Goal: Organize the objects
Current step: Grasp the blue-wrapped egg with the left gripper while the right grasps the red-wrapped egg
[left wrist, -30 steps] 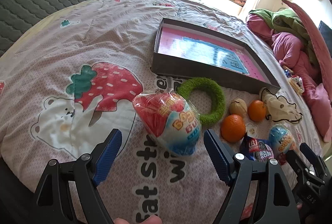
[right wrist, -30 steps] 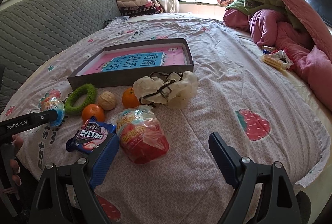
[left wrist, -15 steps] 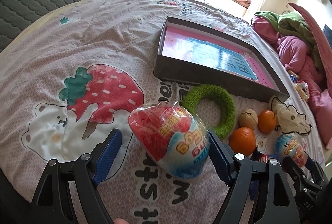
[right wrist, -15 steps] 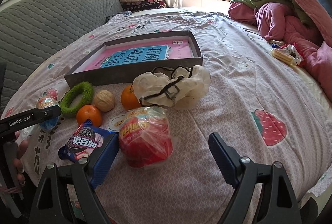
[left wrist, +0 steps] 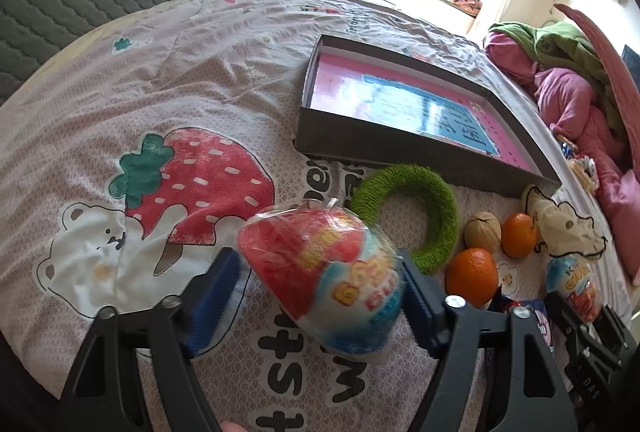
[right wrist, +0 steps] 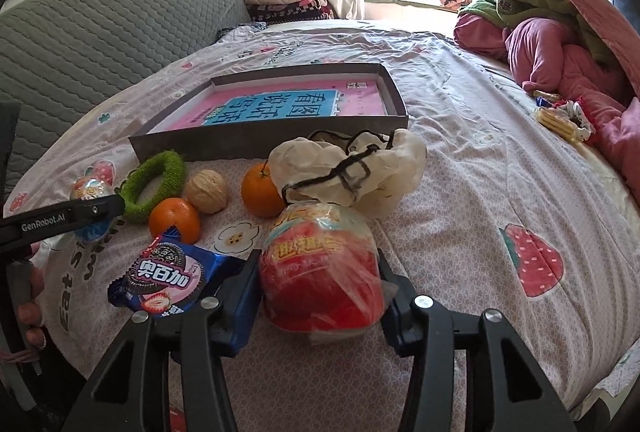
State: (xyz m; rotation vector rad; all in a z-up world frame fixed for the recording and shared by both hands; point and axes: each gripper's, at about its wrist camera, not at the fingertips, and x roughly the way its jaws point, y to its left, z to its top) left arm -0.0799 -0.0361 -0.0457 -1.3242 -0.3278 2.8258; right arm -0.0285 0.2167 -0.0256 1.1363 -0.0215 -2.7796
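Since the earlier frame both your grippers have slid around a wrapped toy egg each: left gripper (left wrist: 320,296) and right gripper (right wrist: 318,290) jaws are closing, pads just touching the wrappers. Nothing's in the box (right wrist: 260,143) yet; oranges, walnut, ring and cookie pack (right wrist: 168,278) wait on the bed.

At lower centre, the right gripper (right wrist: 318,296) is closing its blue-padded jaws around a red-and-blue plastic-wrapped egg-shaped snack (right wrist: 320,272), pads touching its wrapper. Left of it lies a blue cookie packet (right wrist: 168,280); above, two oranges (right wrist: 174,219), a walnut (right wrist: 207,190), a green fuzzy ring (right wrist: 154,183), and a grey shallow box (right wrist: 272,147).
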